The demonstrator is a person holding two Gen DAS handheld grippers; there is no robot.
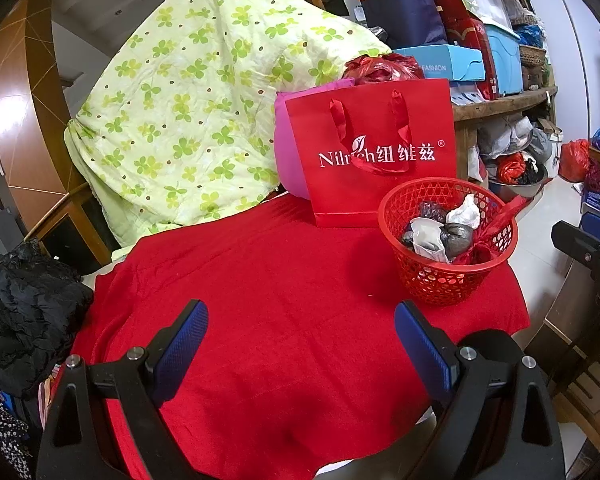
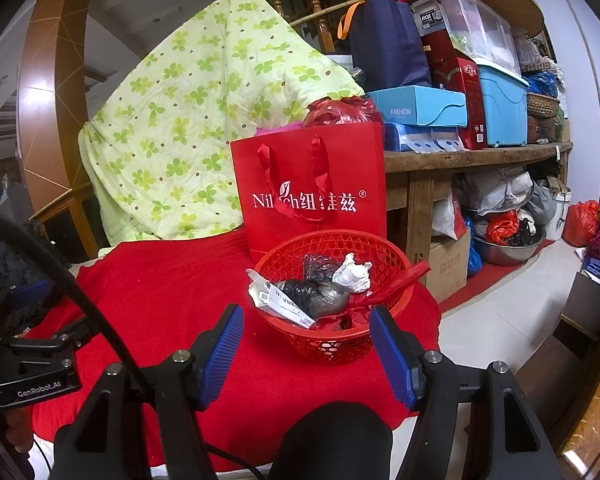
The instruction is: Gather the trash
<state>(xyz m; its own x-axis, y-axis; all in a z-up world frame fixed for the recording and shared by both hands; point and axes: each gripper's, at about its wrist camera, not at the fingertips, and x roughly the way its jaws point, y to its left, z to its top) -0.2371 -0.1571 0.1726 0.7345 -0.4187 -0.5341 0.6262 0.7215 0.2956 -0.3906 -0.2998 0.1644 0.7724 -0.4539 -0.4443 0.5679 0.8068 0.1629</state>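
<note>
A red mesh basket [image 1: 452,280] [image 2: 340,344] stands on a red cloth [image 1: 284,320] [image 2: 172,280]. It holds crumpled white paper [image 1: 466,212] [image 2: 354,274], a grey-black plastic bag [image 1: 456,238] [image 2: 320,294], a printed white wrapper [image 2: 278,300] and a red plastic strip [image 2: 396,284]. My left gripper [image 1: 300,320] is open and empty over the bare cloth, left of and in front of the basket. My right gripper [image 2: 306,326] is open and empty, its fingers just in front of the basket's near rim.
A red paper gift bag [image 1: 376,160] [image 2: 312,188] stands right behind the basket. A green clover quilt [image 1: 188,112] [image 2: 188,132] is draped behind. A wooden shelf [image 2: 480,156] with boxes stands at right. Black clothing [image 1: 24,304] lies at left.
</note>
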